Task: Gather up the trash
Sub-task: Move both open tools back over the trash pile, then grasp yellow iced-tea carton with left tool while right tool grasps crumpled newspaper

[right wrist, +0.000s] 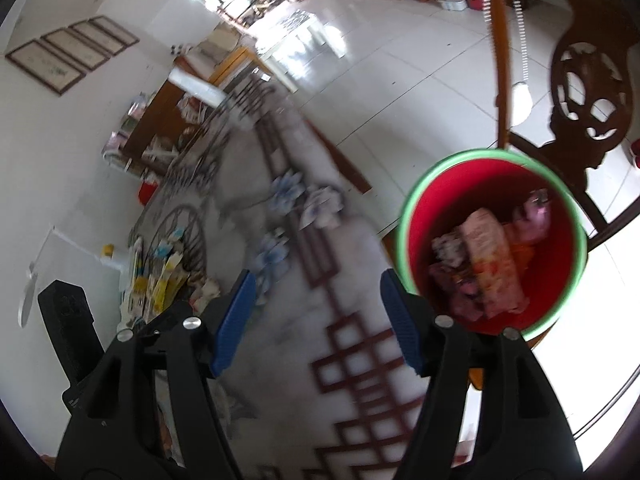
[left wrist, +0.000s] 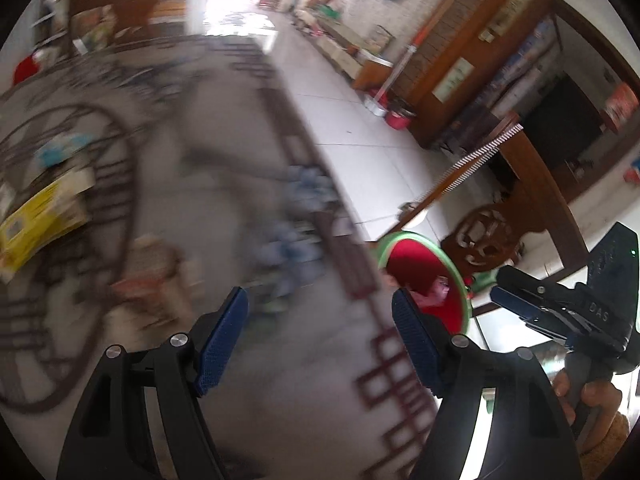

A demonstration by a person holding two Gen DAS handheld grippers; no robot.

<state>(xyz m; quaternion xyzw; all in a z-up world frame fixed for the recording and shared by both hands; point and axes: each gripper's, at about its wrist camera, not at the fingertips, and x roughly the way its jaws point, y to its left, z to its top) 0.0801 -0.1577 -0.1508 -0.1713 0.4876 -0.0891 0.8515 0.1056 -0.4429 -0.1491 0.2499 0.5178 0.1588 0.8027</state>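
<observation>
- Blue pads of the left gripper [left wrist: 318, 344] are standing wide apart with nothing between them, hovering over the table [left wrist: 224, 128].
- Right gripper [right wrist: 316, 322] is likewise gaping at a middling width, empty; from the left view it is showing at four o'clock, a hand [left wrist: 592, 396] wrapping its handle.
- Bin [right wrist: 492, 240] (red inside, green rim) is sitting just off the table edge, at three o'clock in the right view, and is already holding several wrappers [right wrist: 490, 264] and a pinkish crumple.
- Judging by that, part of the collecting is looking done.
- Still lying on the table: blue-and-white crumpled papers [right wrist: 320, 204] near the middle, at about twelve o'clock from the right pads, and a pile of yellow packets [left wrist: 40, 220] at nine o'clock in the left view, with a tan wrapper [left wrist: 152, 272] near it; blur is hiding finer detail.
- Table is wearing a grey marbled top with dark red lattice borders and dark scroll lines.
- Around it, white floor tiles are stretching to a bright doorway at twelve o'clock; a carved wooden chair [right wrist: 588, 92] is standing beside the bin, framed pictures [right wrist: 72, 56] are hanging at ten o'clock.
</observation>
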